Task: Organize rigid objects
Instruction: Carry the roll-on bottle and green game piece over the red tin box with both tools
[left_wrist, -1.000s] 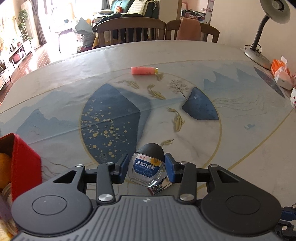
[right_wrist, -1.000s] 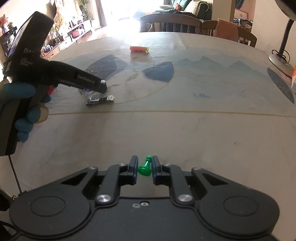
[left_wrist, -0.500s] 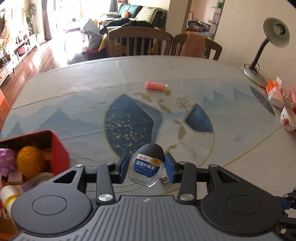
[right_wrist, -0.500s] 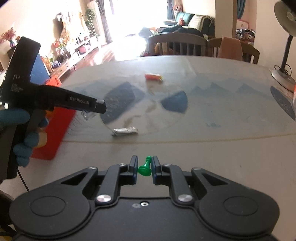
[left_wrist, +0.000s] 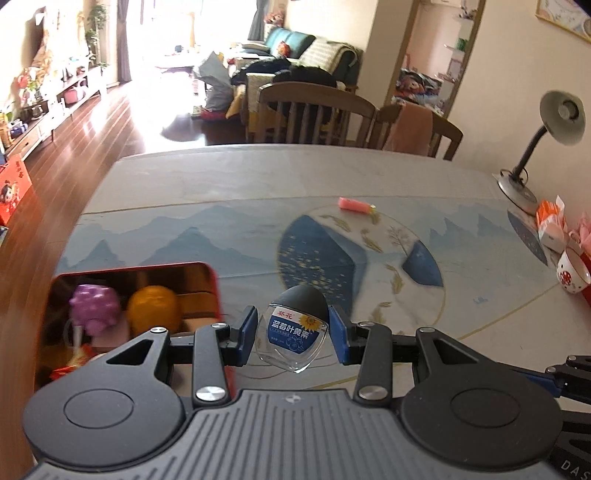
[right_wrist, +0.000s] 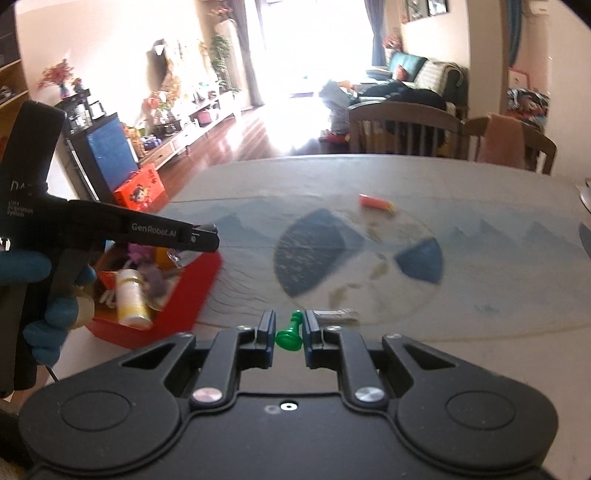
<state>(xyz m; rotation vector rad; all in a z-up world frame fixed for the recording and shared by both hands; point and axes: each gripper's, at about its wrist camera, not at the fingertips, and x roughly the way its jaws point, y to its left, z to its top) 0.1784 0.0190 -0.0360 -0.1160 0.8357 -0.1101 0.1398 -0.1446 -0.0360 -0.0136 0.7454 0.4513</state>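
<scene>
Clamping a small clear glass bottle with a dark cap (left_wrist: 293, 332), the left gripper (left_wrist: 291, 334) hangs just right of the open red tin box (left_wrist: 207, 269); the right gripper (right_wrist: 290, 332) pinches a green plastic chess pawn (right_wrist: 290, 334). Smooth glass could slip and hit the table (left_wrist: 221, 184).

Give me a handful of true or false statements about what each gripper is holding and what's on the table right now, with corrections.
1. The left gripper is clamped on a small bottle with a blue label. True.
2. The right gripper is empty. False: it pinches a green chess pawn.
3. The red box already holds several items. True.
4. The pink tube lies inside the red box. False: it lies on the table, far from it.
5. A metal clip lies on the table. True.
</scene>
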